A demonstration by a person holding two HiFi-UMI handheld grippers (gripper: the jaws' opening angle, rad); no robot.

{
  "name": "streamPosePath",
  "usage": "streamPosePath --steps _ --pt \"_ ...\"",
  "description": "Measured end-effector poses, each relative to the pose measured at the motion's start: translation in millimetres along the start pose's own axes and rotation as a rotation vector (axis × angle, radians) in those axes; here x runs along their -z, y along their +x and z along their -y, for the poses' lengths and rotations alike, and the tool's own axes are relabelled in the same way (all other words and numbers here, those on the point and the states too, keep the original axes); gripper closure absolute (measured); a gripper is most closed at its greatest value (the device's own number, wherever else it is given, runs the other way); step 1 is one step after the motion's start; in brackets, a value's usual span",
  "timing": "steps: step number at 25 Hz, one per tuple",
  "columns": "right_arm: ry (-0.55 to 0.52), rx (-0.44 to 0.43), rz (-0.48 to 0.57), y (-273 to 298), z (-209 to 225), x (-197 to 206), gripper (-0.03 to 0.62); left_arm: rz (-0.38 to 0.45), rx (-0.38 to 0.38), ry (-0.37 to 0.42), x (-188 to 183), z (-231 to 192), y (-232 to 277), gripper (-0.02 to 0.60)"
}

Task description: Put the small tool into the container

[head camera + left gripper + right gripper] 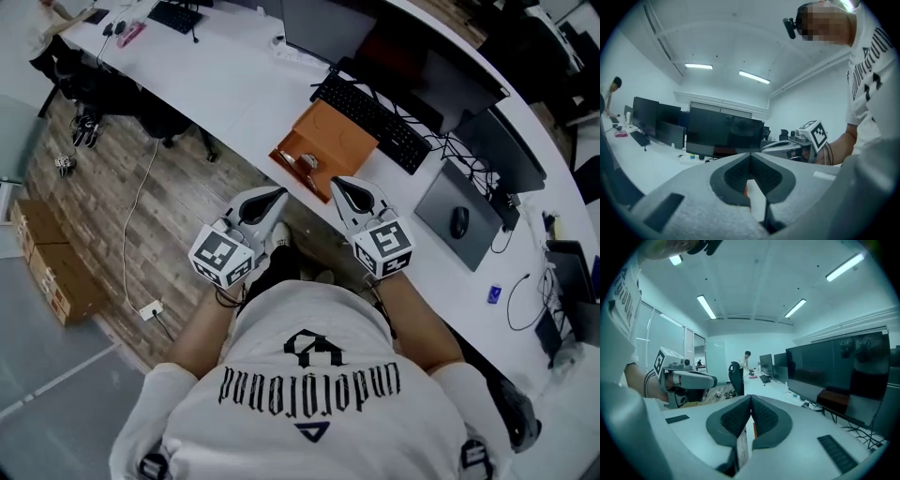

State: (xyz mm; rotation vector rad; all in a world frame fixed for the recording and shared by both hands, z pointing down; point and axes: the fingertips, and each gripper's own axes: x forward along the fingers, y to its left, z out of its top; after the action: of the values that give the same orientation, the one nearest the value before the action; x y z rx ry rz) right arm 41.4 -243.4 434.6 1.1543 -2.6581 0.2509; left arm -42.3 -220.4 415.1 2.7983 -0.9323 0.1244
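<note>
You hold your left claw (277,195) and right claw (340,184) clenched on nothing, side by side, aimed at the orange container (339,137) on the worktop (239,89). The small tool (307,161) seemingly lies inside.

Bright, even office light, long ceiling tubes (707,306), soft faint shadows on the white desk (234,89), cool bluish cast, strong fisheye bending and dark corners in both gripper views

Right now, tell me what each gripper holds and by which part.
Nothing is held: the left gripper and the right gripper both have their jaws shut together, empty.
</note>
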Motion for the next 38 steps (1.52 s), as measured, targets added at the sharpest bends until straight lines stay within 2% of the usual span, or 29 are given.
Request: streamPosePath --steps 8,13,24,30,38 --pt "-0.066 -0.04 0.094 -44 -32 -51 0.579 0.098 -0.026 0.053 -48 34 -25 0.569" --pt "-0.072 -0.037 0.135 -72 -43 -66 0.579 0.127 -0.032 0.081 -63 55 -35 0.568" --pt "-0.119 -0.054 0.188 -101 -53 -83 0.579 0.136 -0.051 0.114 -69 88 -48 0.568" --pt "-0.149 -0.101 0.201 -130 -68 -88 0.579 0.119 -0.088 0.116 -69 116 -67 0.569" --pt "-0.155 -0.102 0.203 -157 -90 -83 0.579 0.114 -0.071 0.131 -76 140 -83 0.569"
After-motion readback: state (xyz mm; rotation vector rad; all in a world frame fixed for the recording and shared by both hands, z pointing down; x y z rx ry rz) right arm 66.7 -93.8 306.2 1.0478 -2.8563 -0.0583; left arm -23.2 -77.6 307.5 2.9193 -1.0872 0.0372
